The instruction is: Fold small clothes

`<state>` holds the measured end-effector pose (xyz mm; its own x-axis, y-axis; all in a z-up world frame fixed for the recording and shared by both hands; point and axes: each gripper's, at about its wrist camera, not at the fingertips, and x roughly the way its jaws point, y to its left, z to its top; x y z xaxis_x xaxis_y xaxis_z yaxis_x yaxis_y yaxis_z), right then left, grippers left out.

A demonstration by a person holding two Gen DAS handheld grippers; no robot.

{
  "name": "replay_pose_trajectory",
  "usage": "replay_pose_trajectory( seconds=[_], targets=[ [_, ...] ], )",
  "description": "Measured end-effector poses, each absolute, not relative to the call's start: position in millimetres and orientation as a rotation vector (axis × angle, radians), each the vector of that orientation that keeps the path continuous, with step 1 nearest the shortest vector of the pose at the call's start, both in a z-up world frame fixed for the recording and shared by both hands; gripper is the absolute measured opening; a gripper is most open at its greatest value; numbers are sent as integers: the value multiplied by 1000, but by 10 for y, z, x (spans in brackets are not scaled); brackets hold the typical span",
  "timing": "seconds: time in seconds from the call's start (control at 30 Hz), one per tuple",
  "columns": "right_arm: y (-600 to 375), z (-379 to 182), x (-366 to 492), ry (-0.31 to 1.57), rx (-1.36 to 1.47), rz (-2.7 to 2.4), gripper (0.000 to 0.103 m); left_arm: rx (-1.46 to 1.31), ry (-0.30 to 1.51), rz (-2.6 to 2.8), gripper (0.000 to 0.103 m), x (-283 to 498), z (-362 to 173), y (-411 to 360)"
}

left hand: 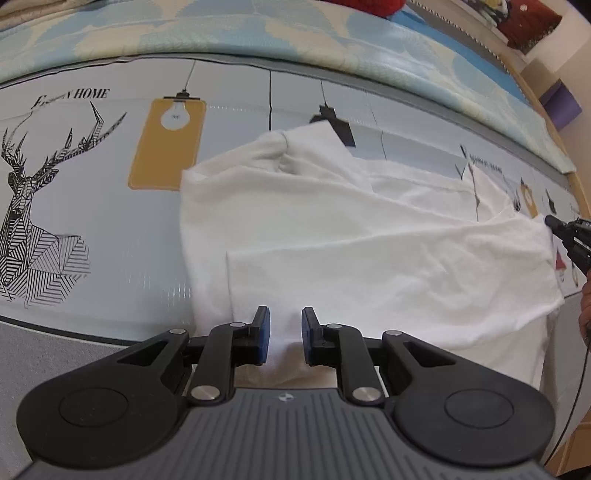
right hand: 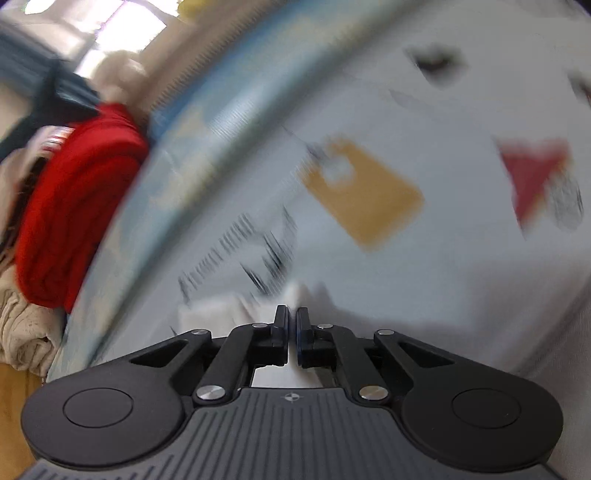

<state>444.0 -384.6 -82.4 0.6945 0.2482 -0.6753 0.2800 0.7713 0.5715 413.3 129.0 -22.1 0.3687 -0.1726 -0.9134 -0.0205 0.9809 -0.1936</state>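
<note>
A white garment [left hand: 351, 229] lies partly folded on a printed grey mat [left hand: 92, 184]. My left gripper [left hand: 285, 314] is open, its blue-padded fingers [left hand: 263, 332] standing over the garment's near edge with cloth between them but not pinched. My right gripper [right hand: 291, 314] is shut on a corner of the white garment [right hand: 303, 295]; it also shows at the right edge of the left wrist view [left hand: 554, 223], holding the garment's right end. The right wrist view is motion-blurred.
The mat lies on a bed with a blue-patterned sheet [left hand: 332, 40]. A red cloth [right hand: 77, 206] and a beige cloth [right hand: 22, 332] are piled at the left of the right wrist view. Red cushions [left hand: 532, 26] sit at the far bed edge.
</note>
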Motion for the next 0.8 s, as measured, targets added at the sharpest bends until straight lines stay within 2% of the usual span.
replay_pose_trajectory(
  seconds=[0.17, 0.3, 0.4, 0.53, 0.6, 0.67, 0.73, 0.8],
  targets=[
    [-3731, -660, 4403, 812, 507, -131, 3, -203, 1174, -123, 18, 4147, -134, 1296],
    [-3582, -414, 4217, 770, 429, 80, 5, -184, 1180, -158, 18, 4159, -156, 1225],
    [-3406, -462, 4077, 882, 351, 304, 6, -146, 1213, -132, 18, 4167, -300, 1217],
    [-3371, -905, 3866, 1118, 166, 238, 7, -81, 1271, -28, 19, 4121, -394, 1237],
    [-3477, -880, 3756, 1096, 229, 238, 7, -110, 1188, -90, 19, 4066, -211, 1183],
    [-3552, -857, 3679, 1066, 257, 222, 7, -135, 1105, -160, 25, 4013, -218, 1155],
    [-3595, -897, 3588, 1091, 236, 164, 7, -30, 1226, -71, 26, 3990, -527, 1113],
    [-3605, -813, 3473, 1089, 228, 88, 8, -34, 1182, -29, 26, 3926, -466, 1094]
  ],
)
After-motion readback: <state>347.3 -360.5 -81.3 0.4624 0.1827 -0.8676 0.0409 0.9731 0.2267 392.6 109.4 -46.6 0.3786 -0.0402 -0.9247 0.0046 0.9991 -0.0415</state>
